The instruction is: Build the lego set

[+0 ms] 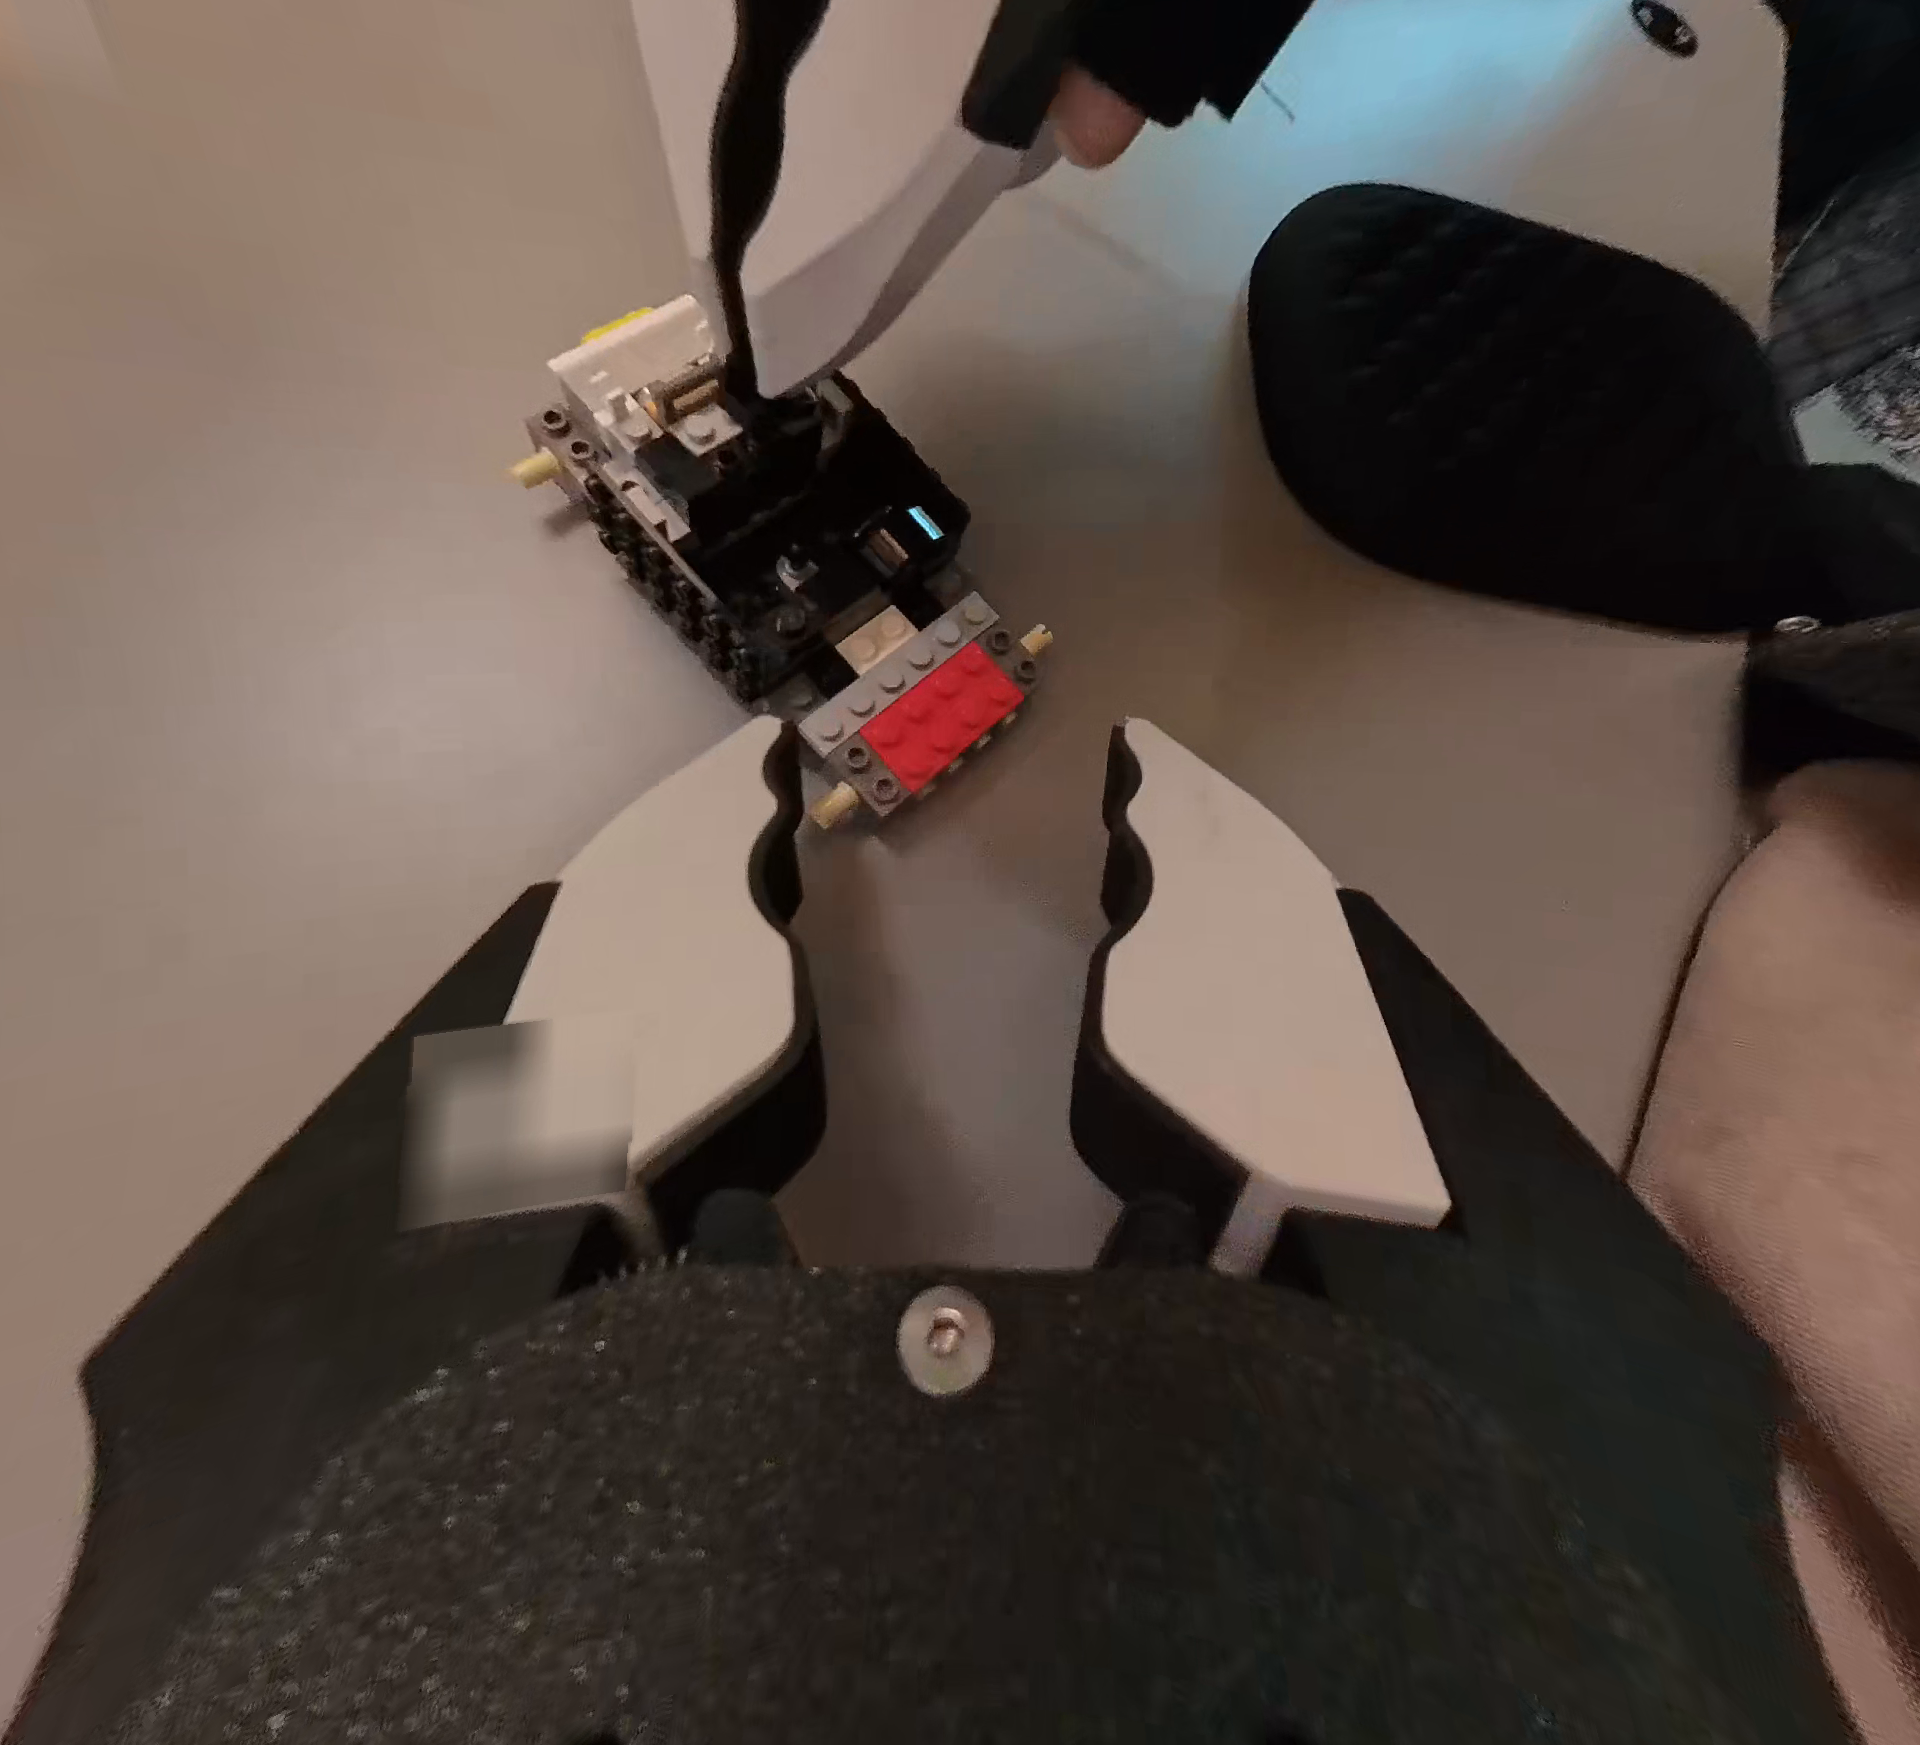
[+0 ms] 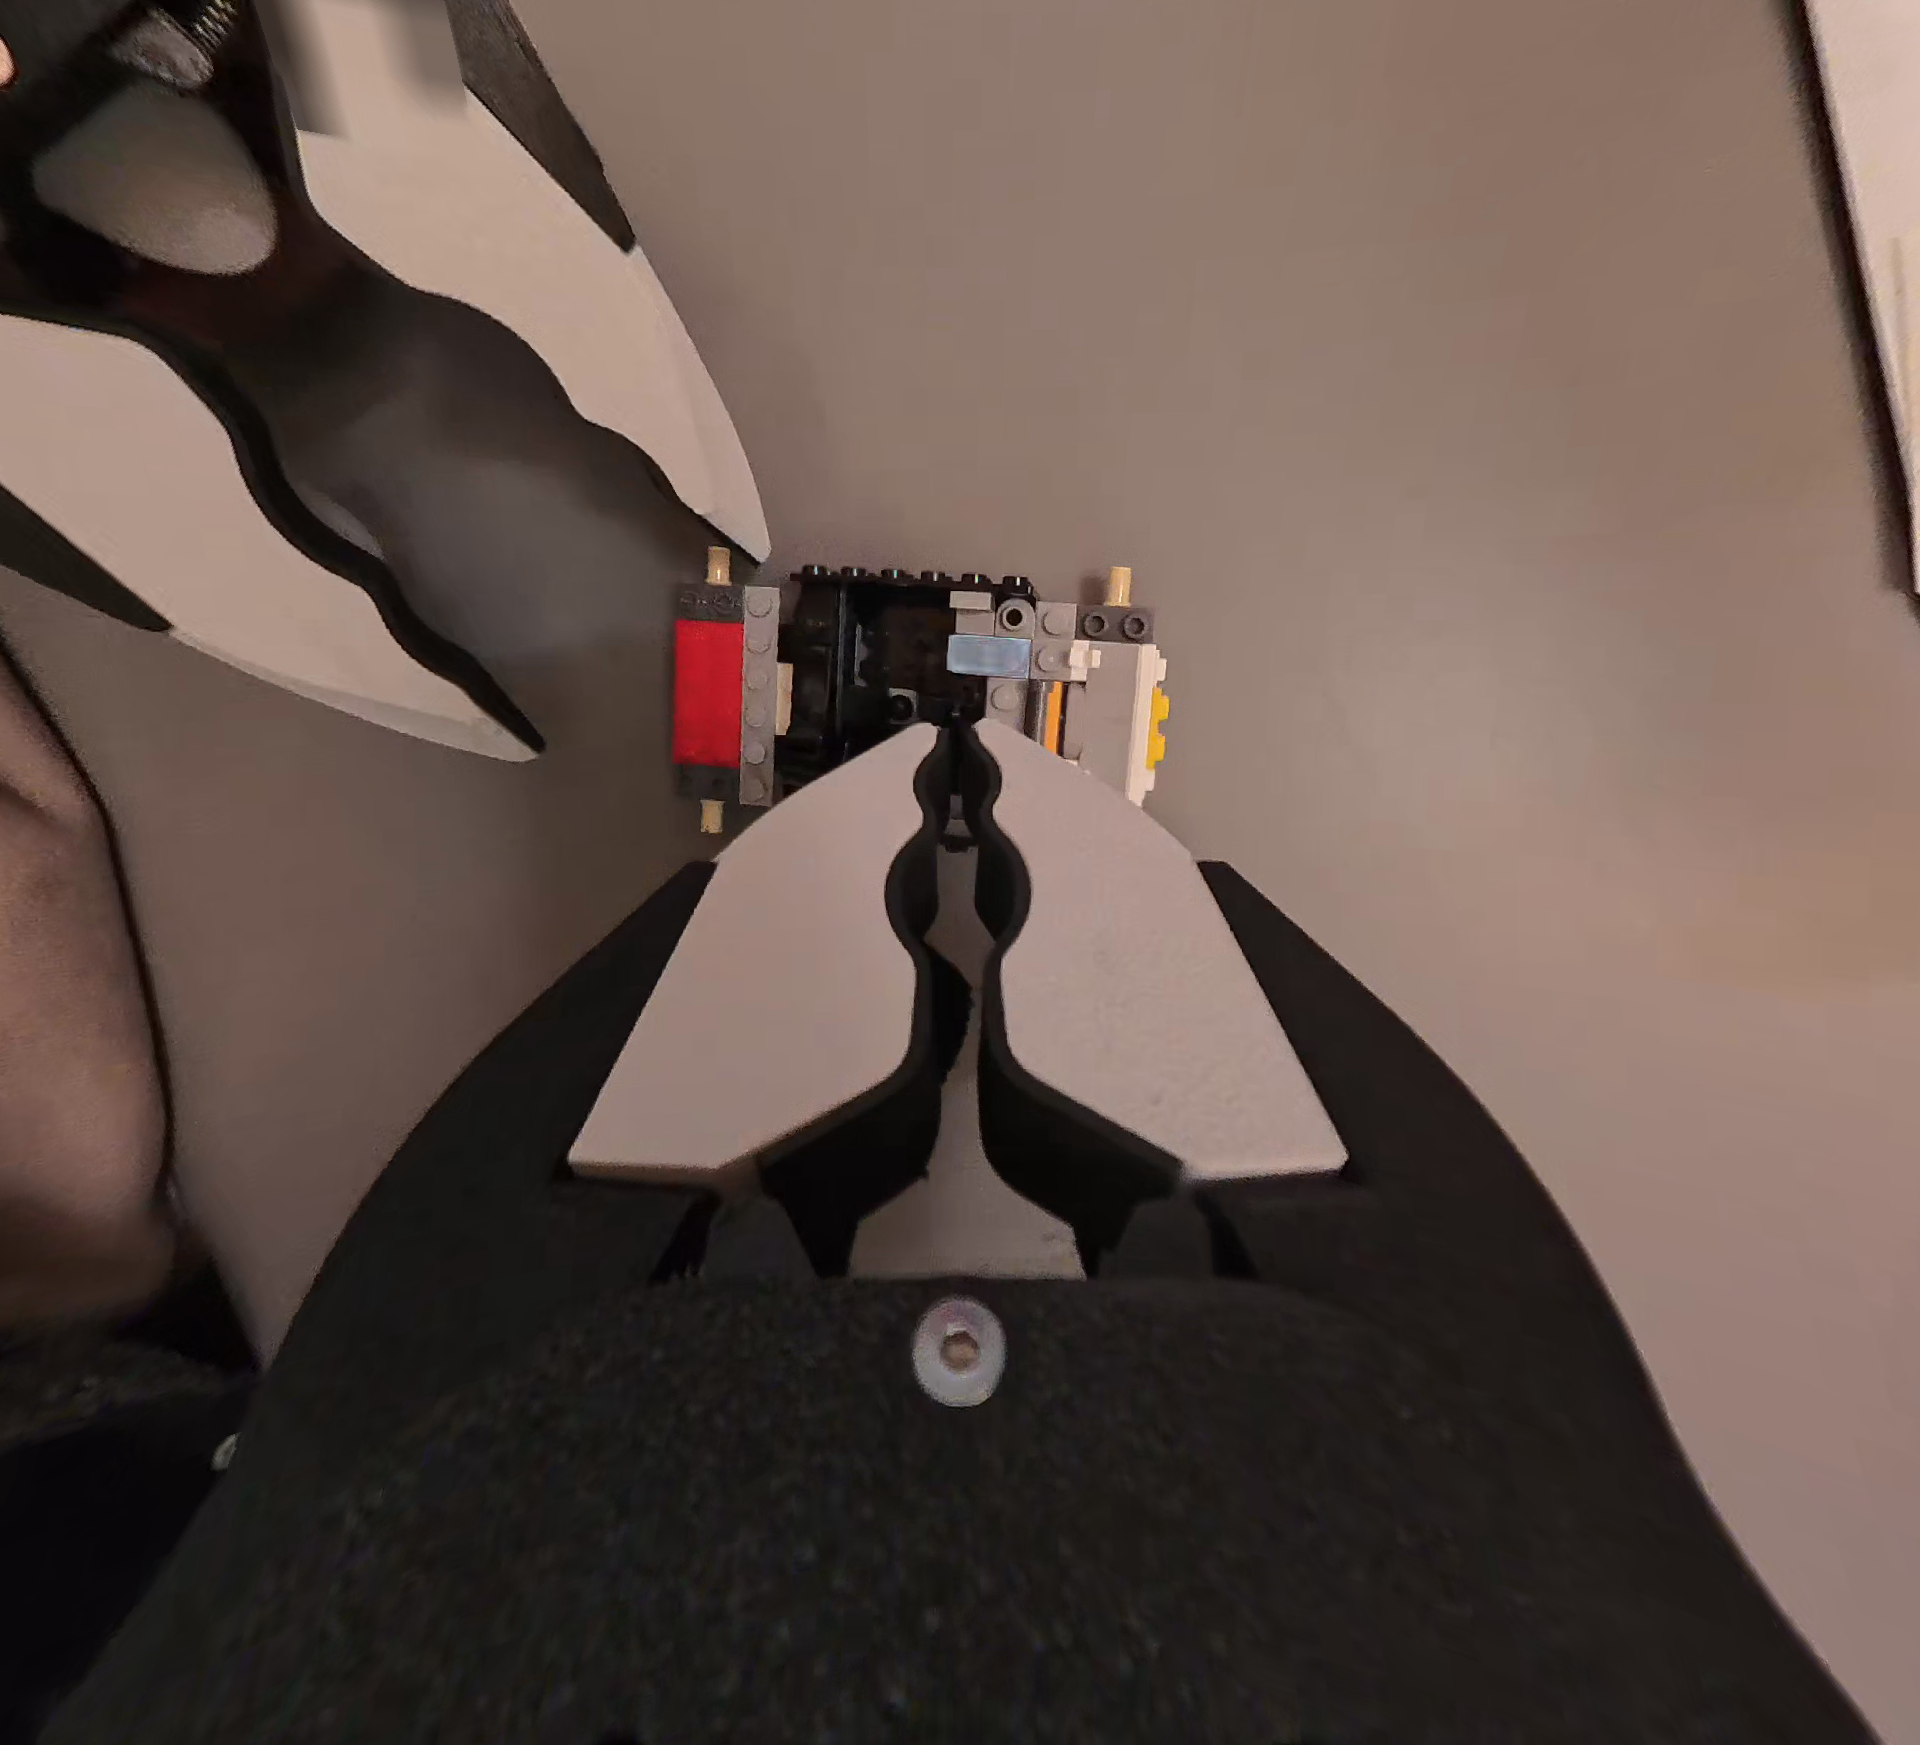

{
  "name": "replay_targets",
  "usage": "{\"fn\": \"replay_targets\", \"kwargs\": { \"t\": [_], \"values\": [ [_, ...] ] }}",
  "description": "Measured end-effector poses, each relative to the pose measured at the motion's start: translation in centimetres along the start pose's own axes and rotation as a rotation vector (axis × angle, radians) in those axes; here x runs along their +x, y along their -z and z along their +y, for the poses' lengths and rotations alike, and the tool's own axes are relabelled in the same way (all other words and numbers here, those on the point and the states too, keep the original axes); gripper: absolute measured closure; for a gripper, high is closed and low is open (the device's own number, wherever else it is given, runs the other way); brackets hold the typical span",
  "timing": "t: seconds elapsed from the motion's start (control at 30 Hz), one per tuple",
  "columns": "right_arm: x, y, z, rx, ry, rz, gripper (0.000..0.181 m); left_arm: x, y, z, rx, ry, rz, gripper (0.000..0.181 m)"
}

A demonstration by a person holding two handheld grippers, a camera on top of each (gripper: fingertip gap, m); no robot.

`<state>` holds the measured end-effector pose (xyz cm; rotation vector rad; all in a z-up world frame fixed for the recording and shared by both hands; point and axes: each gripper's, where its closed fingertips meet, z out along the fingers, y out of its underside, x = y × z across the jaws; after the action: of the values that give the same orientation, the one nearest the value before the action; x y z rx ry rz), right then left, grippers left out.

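A partly built lego car (image 1: 769, 542) lies on the grey table (image 1: 312, 656). It has a black middle, a red plate (image 1: 940, 713) at the near end and a white and yellow block (image 1: 634, 350) at the far end, with tan axle pins sticking out. My left gripper (image 1: 951, 734) is open and empty, its fingertips astride the red end without touching it. My right gripper (image 2: 951, 731) is shut, its tips pressed down on the black middle of the car (image 2: 914, 677). I cannot tell if a small piece is between them. The right gripper also shows in the left wrist view (image 1: 743, 376).
A person's hand (image 1: 1091, 126) holds the right gripper from above. A black mesh-covered part (image 1: 1507, 407) hangs at the right, and a forearm (image 1: 1797, 1176) lies along the right edge. A white sheet edge (image 2: 1860, 137) is at the far right. Across from one pair of fingers to the other is roughly 7 centimeters.
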<state>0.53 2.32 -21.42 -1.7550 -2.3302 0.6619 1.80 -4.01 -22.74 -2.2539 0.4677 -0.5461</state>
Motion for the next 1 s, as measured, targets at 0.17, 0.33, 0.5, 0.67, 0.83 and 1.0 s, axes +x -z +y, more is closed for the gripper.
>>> {"fn": "replay_targets", "kwargs": {
  "t": [0.17, 0.33, 0.5, 0.67, 0.83, 1.0],
  "values": [
    [0.2, -0.4, 0.0, -0.058, 0.01, -0.005, 0.181, 0.0, 0.3, -0.3, 0.031, 0.033, 0.033, 0.127],
    [0.1, -0.6, 0.0, -0.095, 0.02, -0.005, 0.181, -0.2, 0.7, -0.8, 0.07, 0.027, 0.031, 0.131],
    [0.1, -0.7, 0.1, -0.121, 0.032, -0.002, 0.181, -0.5, 1.0, -1.4, 0.113, 0.006, 0.003, 0.131],
    [0.1, -0.8, 0.1, -0.134, 0.039, -0.002, 0.181, -0.8, 1.6, -2.7, 0.203, -0.074, -0.035, 0.131],
    [0.1, -0.9, 0.1, -0.143, 0.045, -0.002, 0.181, -1.1, 1.8, -3.1, 0.238, -0.176, -0.085, 0.131],
    [0.1, -0.9, 0.1, -0.148, 0.046, -0.002, 0.181, -1.1, 1.8, -3.2, 0.253, -0.215, -0.095, 0.132]
  ]
}}
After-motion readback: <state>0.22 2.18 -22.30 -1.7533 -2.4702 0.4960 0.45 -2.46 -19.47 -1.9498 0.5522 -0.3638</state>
